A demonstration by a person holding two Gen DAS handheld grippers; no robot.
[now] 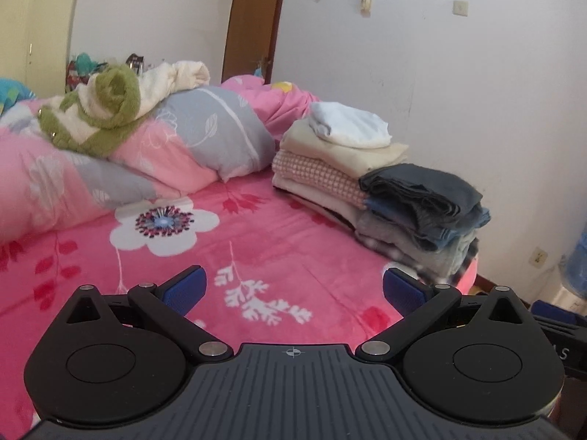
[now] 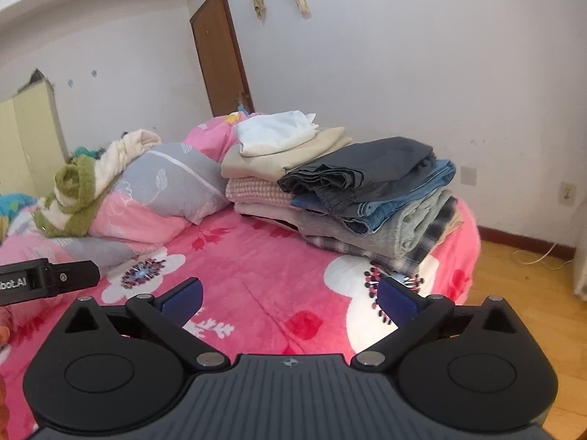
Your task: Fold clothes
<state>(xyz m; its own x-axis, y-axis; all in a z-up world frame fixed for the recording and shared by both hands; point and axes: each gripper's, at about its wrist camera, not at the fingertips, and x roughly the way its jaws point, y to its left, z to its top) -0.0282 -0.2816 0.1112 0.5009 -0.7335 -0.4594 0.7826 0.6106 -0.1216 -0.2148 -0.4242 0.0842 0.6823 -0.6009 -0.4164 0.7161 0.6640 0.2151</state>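
Hovering above the pink bed, the left tongs and right tongs are spread fully wide, nothing held. Folded clothes are stacked at the bed's right edge, beside the pillow.

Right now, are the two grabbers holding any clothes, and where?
Nothing is held. The left gripper and right gripper both have jaws wide open over the pink flowered fleece blanket, with no cloth between them.

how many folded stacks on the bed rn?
2. A light stack farther back beside the pillow, and a dark stack in front of it at the bed's edge. Others may lie outside the view.
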